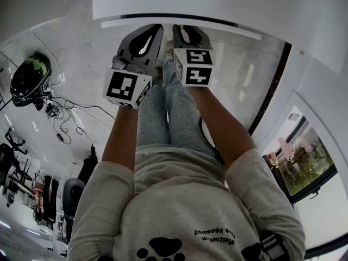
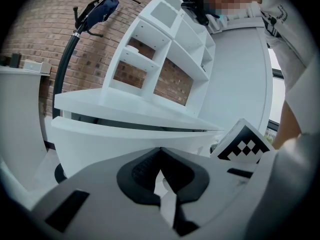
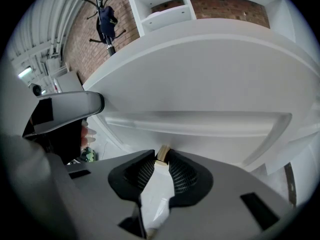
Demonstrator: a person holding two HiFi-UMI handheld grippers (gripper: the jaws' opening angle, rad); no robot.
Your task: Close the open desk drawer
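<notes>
The white desk (image 2: 125, 106) fills the space ahead of the person. The drawer (image 2: 100, 144) sits right under its top and sticks out a little, so a thin dark gap (image 2: 130, 123) shows between the slab and the drawer front. That front runs as one long band from side to side, square across the line both grippers point along, so closing it looks like a straight push away from the person, into the desk. In the head view the two grippers sit close side by side near the middle of the band, with their tips up at the drawer's edge. Neither looks clearly nearer, and no view shows for sure whether they are touching the front or just short of it. The left gripper (image 2: 160, 149) points almost level at the front. Its fingers meet at the tips and nothing is between them. The right gripper (image 3: 162, 156) tilts down more steeply toward the lower edge, and its fingers stand slightly apart with a narrow slit between them. A small tan bit (image 3: 163, 153) shows at that slit, but I cannot tell what it is or whether the pads press on it. My guess is that both tips push together against the flat front.
</notes>
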